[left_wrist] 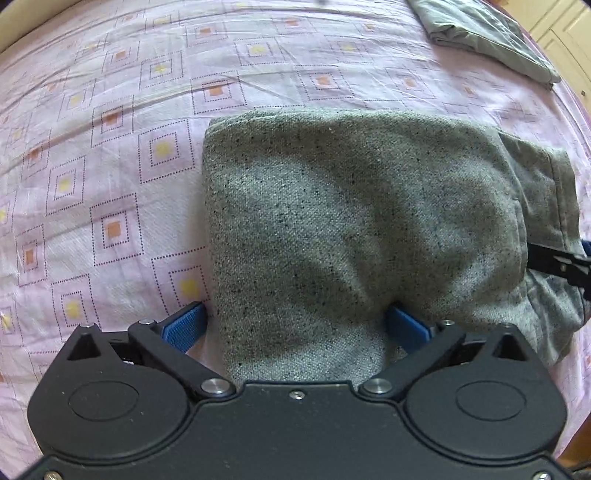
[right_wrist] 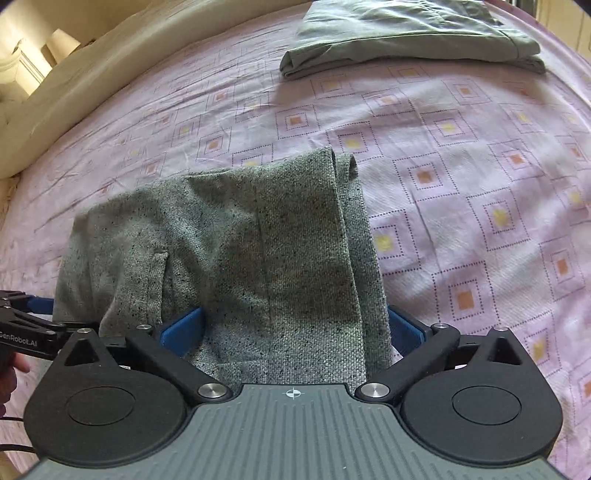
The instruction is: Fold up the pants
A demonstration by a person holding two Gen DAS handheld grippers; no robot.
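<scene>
Grey speckled pants point(left_wrist: 351, 206) lie folded into a thick rectangle on the pink patterned bed sheet point(left_wrist: 110, 147). My left gripper point(left_wrist: 295, 325) stands open, pointing steeply down, its blue pads point(left_wrist: 184, 325) straddling the near left part of the fold. In the right wrist view the same pants point(right_wrist: 240, 240) show stacked layers along their right edge. My right gripper point(right_wrist: 291, 328) is open too, with the near right part of the fold between its blue pads point(right_wrist: 402, 332). Neither pair of pads squeezes the cloth. A finger of the other gripper shows at each view's edge point(left_wrist: 557, 262) point(right_wrist: 22, 317).
A second pair of olive-grey pants point(right_wrist: 406, 33) lies folded at the far side of the bed, also seen in the left wrist view point(left_wrist: 491, 37). A cream padded edge point(right_wrist: 74, 74) borders the bed at far left. A hand point(right_wrist: 11, 369) holds the left gripper.
</scene>
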